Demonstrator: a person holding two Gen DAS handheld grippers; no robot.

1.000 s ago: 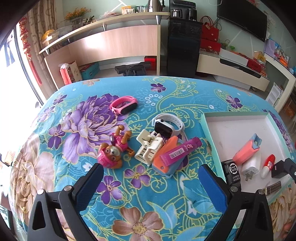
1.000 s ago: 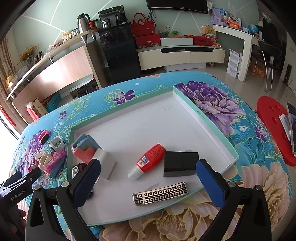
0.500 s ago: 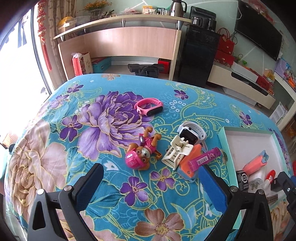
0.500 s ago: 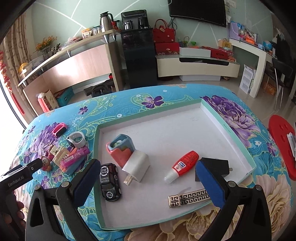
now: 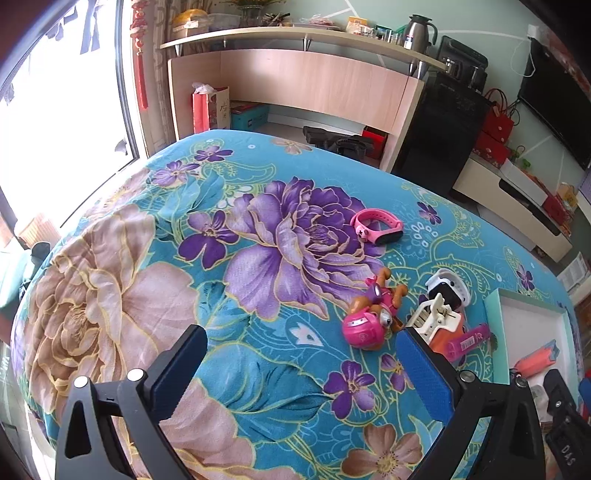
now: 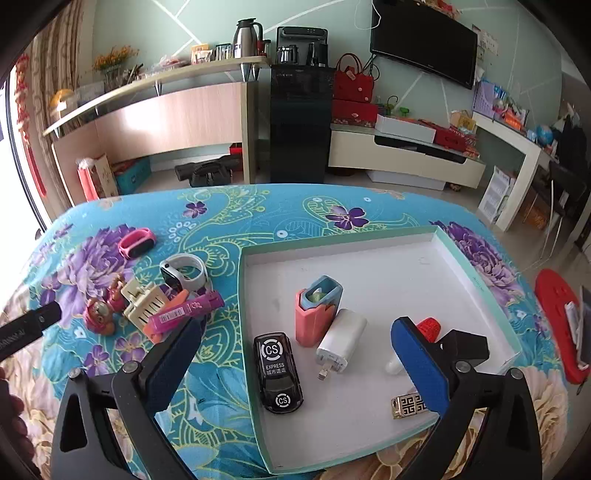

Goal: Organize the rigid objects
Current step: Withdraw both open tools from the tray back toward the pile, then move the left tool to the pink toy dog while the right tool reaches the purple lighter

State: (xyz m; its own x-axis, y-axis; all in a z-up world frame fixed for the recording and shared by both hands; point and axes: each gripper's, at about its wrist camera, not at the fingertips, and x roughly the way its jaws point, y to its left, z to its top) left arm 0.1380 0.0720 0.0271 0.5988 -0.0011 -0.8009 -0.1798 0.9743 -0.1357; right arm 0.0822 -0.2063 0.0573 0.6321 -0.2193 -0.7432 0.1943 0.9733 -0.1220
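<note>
Floral tablecloth [image 5: 155, 280] — bare beside toy dog [image 5: 369, 317]

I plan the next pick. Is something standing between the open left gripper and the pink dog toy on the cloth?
Nothing visible does. The left gripper is open over bare cloth, and the pink dog toy lies just beyond its right finger, with the cream clip on its far side.

A home living room is indicated. A wall-mounted television [image 6: 424, 40] is seen above a low cream media cabinet [image 6: 406, 157]. A thermos [image 6: 246, 33] and glasses are kept on a curved wooden shelf [image 6: 155, 86]. Red gift bags [image 6: 352, 85] are stacked beside a black cabinet [image 6: 299, 125]. A floral cloth [image 5: 147, 258] covers the table.
</note>
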